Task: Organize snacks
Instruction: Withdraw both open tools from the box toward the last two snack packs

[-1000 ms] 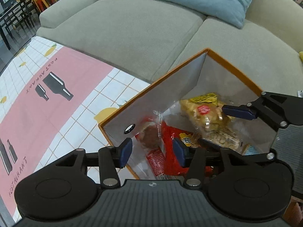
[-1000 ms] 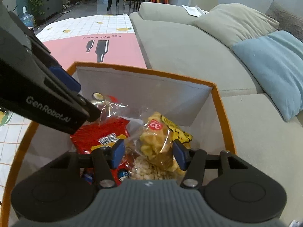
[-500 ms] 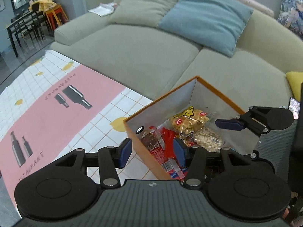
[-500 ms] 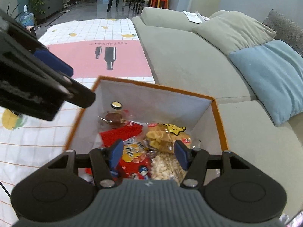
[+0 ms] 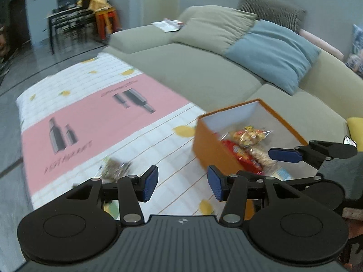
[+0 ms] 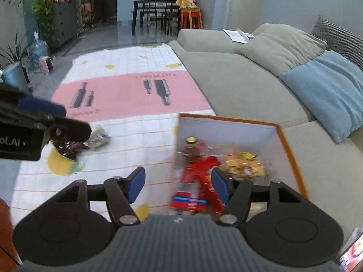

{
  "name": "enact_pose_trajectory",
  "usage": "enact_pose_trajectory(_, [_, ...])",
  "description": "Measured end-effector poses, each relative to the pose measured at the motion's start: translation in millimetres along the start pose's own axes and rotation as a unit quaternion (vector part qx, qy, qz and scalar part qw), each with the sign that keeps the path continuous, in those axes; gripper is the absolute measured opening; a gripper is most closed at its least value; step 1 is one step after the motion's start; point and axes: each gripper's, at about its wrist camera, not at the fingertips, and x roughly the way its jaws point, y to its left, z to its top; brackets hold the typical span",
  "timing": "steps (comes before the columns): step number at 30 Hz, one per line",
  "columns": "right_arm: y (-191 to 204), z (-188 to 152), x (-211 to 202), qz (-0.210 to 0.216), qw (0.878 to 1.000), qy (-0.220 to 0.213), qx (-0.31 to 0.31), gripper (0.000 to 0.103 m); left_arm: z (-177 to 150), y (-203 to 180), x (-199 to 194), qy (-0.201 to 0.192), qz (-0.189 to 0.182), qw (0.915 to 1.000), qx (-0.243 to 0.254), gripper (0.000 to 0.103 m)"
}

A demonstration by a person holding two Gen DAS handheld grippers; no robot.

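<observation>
An orange box [image 6: 226, 119] stands on the tablecloth next to the sofa. It holds a red packet [image 6: 199, 176], a yellow chip bag [image 6: 242, 165] and a brown snack [image 6: 191, 149]. My right gripper [image 6: 178, 184] hangs above the box's near left edge; its jaws are opening and nothing is between the pads. My left gripper [image 5: 183, 184] is open and empty over the cloth, left of the box [image 5: 215, 151]. Loose packets [image 6: 99, 137] lie on the cloth under the left gripper's fingers [image 6: 40, 108]. One loose packet [image 5: 115, 166] is blurred in the left wrist view.
The pink and white tablecloth [image 5: 95, 117] covers a low table. A grey-green sofa [image 6: 238, 83] with a blue cushion [image 6: 329, 90] runs along the table's far side. Dining furniture [image 6: 156, 6] and plants [image 6: 45, 4] stand far back. A phone [image 6: 351, 251] lies at the lower right.
Both grippers have risen and drawn back out of the box. The left one has swung left over the cloth, and loose packets have come into view. The right jaws stand a little wider.
</observation>
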Motion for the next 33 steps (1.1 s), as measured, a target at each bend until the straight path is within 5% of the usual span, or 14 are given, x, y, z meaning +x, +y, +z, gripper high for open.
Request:
enact_pose_trajectory(10, [49.3,-35.4,10.4,0.058,0.996,-0.016,0.07,0.064,-56.1,65.8,-8.4,0.007,0.045,0.9965,-0.069,0.065])
enact_pose_trajectory(15, [73.7,-47.3,25.7,0.075,0.996,0.007,0.046,0.064,-74.9,89.7,-2.4,0.02,0.055,0.9922,-0.11,0.065])
enact_pose_trajectory(33, [96.6,-33.9,93.3,0.08,0.995,0.055,0.006,0.064,-72.9,137.5,62.6,0.055,0.076,0.983,-0.158,0.065])
